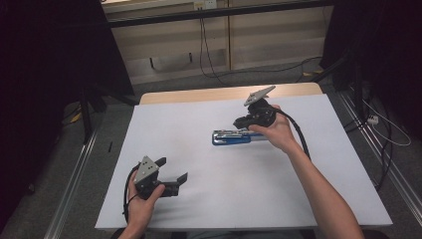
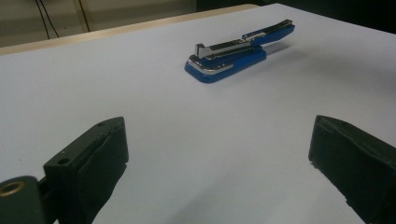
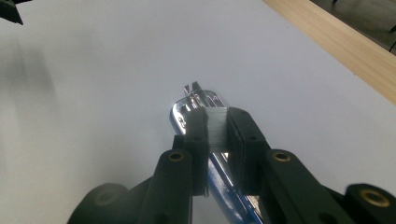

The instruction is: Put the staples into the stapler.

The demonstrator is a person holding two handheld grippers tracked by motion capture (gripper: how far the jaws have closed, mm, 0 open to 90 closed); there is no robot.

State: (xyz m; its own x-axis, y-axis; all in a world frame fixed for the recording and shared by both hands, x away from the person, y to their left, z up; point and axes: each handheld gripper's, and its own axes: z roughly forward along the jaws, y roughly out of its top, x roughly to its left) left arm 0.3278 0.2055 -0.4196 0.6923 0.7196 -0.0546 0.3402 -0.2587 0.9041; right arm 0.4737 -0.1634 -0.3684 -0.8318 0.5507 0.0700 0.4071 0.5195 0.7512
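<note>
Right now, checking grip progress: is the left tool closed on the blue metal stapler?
No, the left tool is open, short of the blue metal stapler.

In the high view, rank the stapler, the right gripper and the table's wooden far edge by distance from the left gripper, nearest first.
1. Stapler: mid-table, up and right of the left gripper.
2. Right gripper: at the stapler's right end, jaws closed on something there.
3. Wooden edge: at the table's far side.

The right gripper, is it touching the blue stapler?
Touching. The right gripper view shows the right gripper with both black jaws pressed against a strip of staples sitting in the open blue stapler, no gap.
</note>
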